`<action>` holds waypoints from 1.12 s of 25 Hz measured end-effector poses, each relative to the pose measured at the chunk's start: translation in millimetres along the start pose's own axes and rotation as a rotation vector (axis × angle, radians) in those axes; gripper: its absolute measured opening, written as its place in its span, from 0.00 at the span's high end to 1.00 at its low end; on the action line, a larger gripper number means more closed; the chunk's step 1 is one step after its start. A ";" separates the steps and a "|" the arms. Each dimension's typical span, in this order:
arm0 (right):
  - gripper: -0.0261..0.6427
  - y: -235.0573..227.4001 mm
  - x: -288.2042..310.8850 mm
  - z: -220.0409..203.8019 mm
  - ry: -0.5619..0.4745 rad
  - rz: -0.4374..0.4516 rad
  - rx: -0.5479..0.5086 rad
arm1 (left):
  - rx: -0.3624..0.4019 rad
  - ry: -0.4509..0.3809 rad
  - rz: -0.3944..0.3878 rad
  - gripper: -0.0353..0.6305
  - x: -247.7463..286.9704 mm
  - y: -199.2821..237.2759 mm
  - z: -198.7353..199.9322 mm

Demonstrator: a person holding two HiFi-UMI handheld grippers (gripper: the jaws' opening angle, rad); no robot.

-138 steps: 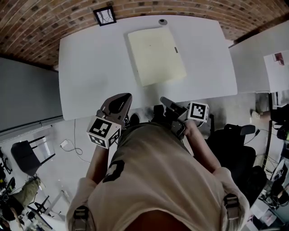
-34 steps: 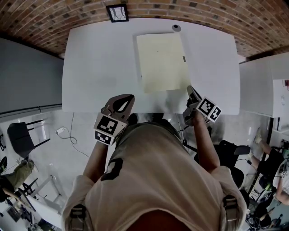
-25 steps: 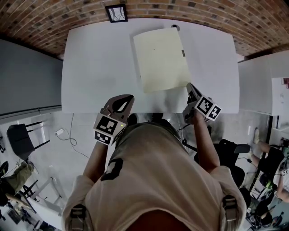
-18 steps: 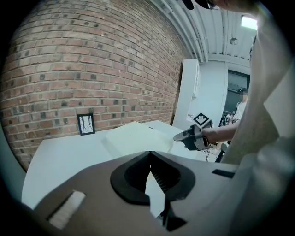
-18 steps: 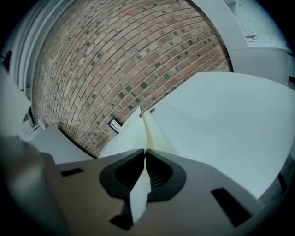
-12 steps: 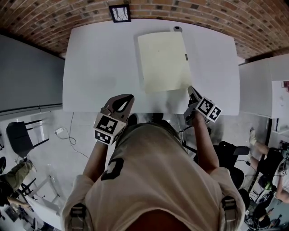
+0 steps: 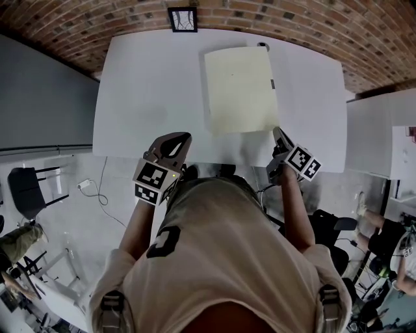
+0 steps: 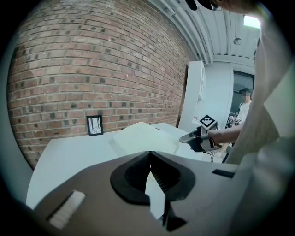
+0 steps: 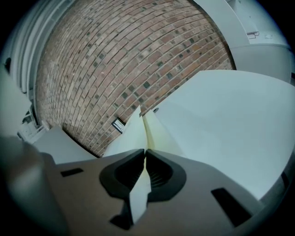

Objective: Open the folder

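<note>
Yellow folder (image 7: 239,90) corner pinched between shut right fingers (image 9: 162,173).

1 folder (image 7: 239,90), 1 white table (image 7: 143,91), 1 framed picture (image 7: 182,19), 2 hand-held grippers (image 7: 184,136) (image 7: 277,131)

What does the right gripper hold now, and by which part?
The right gripper is shut on the pale yellow folder; its fingers pinch the near right corner. The left gripper is shut on nothing.
</note>
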State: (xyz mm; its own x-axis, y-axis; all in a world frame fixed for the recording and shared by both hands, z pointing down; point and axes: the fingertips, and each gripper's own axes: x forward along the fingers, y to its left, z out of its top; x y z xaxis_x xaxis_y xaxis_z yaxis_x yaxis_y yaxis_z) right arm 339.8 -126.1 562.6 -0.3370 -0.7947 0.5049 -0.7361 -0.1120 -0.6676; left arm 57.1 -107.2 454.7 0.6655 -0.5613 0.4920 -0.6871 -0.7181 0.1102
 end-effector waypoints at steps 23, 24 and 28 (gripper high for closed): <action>0.94 41.6 -8.3 -15.6 0.013 0.113 -0.057 | -0.002 -0.020 0.039 0.94 -30.1 -4.7 -12.0; 0.94 43.9 -9.5 -15.3 0.011 0.115 -0.062 | -0.001 -0.022 0.037 0.94 -31.4 -4.9 -11.7; 0.94 54.1 -12.3 -13.4 0.008 0.121 -0.084 | 0.002 -0.034 0.035 0.94 -37.0 -3.1 -7.9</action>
State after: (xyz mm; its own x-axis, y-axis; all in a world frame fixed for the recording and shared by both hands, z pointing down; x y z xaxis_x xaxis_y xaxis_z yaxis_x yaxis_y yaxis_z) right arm 296.3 -114.3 527.6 -0.4306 -0.7948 0.4277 -0.7363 0.0353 -0.6757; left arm 32.3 -80.9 443.0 0.6509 -0.5996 0.4656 -0.7094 -0.6989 0.0916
